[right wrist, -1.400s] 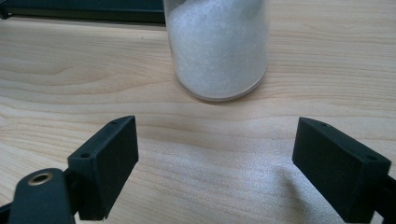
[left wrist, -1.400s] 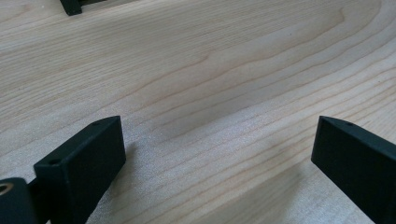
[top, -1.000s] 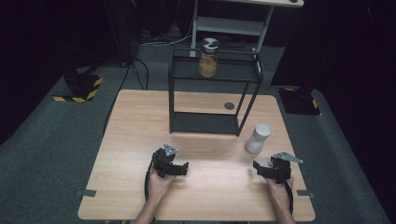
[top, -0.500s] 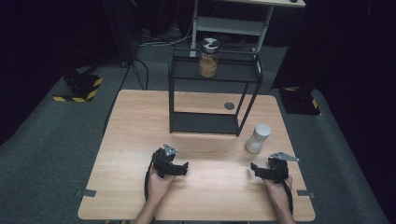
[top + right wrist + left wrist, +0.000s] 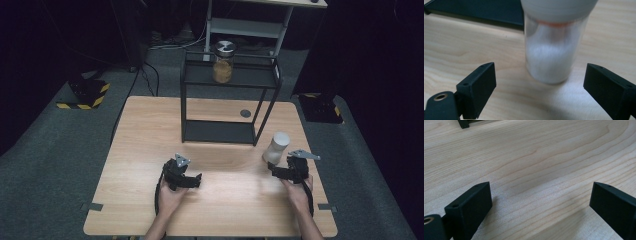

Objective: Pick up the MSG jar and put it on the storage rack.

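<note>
Your right gripper [image 5: 539, 82] faced the white-capped clear cylindrical jar [image 5: 554, 50] of white powder on the wooden counter [image 5: 220, 200]; its jaws, just narrowing, stood wide, untouching (cap top cropped, blurred). Your left gripper [image 5: 541, 202] gaped empty.

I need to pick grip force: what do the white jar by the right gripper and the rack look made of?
White jar: probably clear plastic or glass, see-through wall over white contents, matte whitish lid. Rack: likely black-painted metal, with thin straight bars and flat dark shelves.
</note>
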{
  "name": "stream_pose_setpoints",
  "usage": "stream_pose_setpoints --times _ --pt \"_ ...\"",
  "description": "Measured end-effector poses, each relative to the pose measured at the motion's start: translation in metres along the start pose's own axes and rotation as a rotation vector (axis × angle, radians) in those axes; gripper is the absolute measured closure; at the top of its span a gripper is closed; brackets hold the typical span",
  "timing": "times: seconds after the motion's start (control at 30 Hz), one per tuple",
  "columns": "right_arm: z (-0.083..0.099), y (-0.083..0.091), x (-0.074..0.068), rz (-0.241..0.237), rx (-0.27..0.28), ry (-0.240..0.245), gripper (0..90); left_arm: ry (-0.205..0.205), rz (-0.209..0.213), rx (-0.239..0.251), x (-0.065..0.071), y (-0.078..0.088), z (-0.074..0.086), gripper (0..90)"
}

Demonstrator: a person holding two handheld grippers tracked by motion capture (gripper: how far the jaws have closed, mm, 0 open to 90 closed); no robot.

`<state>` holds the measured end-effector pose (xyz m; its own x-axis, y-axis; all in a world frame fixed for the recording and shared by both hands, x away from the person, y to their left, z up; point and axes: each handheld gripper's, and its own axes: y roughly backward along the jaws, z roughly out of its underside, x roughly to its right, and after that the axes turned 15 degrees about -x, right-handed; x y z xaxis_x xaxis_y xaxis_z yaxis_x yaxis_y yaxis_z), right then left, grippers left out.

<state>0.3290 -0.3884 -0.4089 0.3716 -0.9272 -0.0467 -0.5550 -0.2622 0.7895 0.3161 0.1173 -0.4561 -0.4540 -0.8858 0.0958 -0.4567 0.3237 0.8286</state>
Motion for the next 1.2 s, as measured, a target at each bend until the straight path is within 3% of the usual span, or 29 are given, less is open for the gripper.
stream_pose_setpoints --times 0.3,0.43,0.77,1.2 --pt "-0.023 0.001 -0.004 0.026 0.017 -0.001 11.4 0.004 0.005 0.001 -0.001 0.000 0.000 4.3" --pt "-0.034 -0.002 -0.005 0.030 0.021 -0.031 12.4 0.003 0.005 0.001 -0.001 0.000 0.000 4.3" --pt "-0.044 -0.014 -0.003 0.038 0.029 -0.082 16.5 0.005 0.007 0.002 -0.002 0.000 0.000 4.4" --pt "-0.048 -0.021 -0.010 0.075 0.032 -0.062 22.5 0.004 0.006 0.002 -0.001 0.000 0.000 4.4"
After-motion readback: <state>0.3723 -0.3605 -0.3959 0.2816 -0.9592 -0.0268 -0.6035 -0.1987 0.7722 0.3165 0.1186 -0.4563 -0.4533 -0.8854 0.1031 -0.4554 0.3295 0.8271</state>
